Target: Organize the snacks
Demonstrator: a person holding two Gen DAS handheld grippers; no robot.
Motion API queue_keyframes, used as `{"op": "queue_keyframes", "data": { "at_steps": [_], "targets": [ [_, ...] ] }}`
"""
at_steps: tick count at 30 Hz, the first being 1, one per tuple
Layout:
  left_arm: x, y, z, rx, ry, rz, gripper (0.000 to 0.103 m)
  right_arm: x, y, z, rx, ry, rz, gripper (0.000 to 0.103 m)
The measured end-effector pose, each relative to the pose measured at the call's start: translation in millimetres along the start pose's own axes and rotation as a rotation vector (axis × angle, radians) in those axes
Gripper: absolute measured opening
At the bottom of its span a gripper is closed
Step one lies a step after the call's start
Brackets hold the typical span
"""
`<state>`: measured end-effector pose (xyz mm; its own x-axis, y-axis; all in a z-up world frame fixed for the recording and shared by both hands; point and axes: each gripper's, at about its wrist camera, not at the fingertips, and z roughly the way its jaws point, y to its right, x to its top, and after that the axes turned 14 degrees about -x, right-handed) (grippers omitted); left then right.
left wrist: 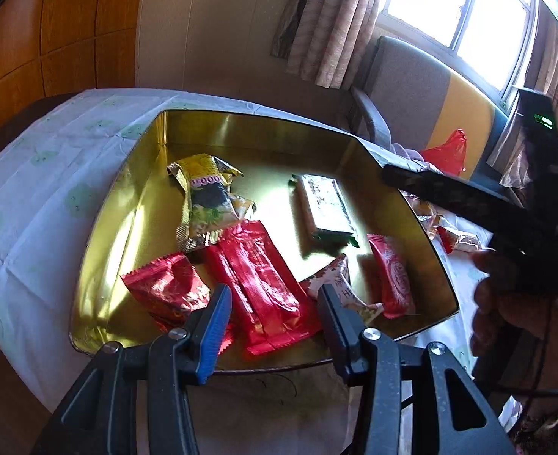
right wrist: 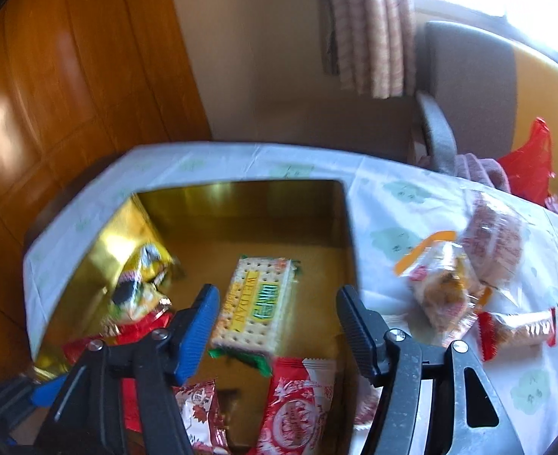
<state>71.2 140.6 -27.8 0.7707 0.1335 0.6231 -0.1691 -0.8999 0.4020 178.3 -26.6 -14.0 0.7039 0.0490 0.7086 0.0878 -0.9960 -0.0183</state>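
Left wrist view: the left gripper (left wrist: 275,299) hangs released over the gold tin (left wrist: 100,295), its jaws apart above the long red packet (left wrist: 260,284) at six o'clock, nothing pinched. In the right wrist view the right gripper (right wrist: 275,299) also gapes empty above the cracker pack (right wrist: 254,303) lying loose in the tin's centre, with clear-wrapped snacks (right wrist: 453,284) on the tablecloth (right wrist: 392,208) at three o'clock.

Table under pale cloth (right wrist: 392,204), gold tin (left wrist: 134,204), loose wrapped snacks (right wrist: 449,288) beside it
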Motion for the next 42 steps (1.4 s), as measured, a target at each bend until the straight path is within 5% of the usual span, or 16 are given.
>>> {"op": "queue_keyframes", "data": {
  "at_steps": [7,15,22,29,35,42],
  "targets": [
    [-6.6,16.3,2.1,-0.035,-0.007,0.019,0.048,-14.5,56.2,-29.6,-0.064,0.052,0.147,0.068],
    [-15.5,42.6,5.0,-0.078,-0.019,0.078,0.048,-55.0,118.4,-29.0,-0.136,-0.056,0.238,0.068],
    [-20.0,60.6,1.8,-0.082,-0.023,0.123,0.048,-59.2,122.0,-5.0,-0.106,-0.139,0.197,0.068],
    [-25.1,65.1,-4.2,-0.070,-0.026,0.136,0.048,-37.5,95.2,31.9,-0.021,-0.195,0.074,0.047],
    [-27.5,70.9,-2.5,-0.071,-0.034,0.146,0.048,-38.6,102.0,42.8,0.061,-0.234,0.112,0.036],
    [-31.2,82.0,2.1,-0.086,-0.036,0.163,0.048,-60.2,116.9,19.2,0.038,-0.211,0.087,0.029]
  ]
}}
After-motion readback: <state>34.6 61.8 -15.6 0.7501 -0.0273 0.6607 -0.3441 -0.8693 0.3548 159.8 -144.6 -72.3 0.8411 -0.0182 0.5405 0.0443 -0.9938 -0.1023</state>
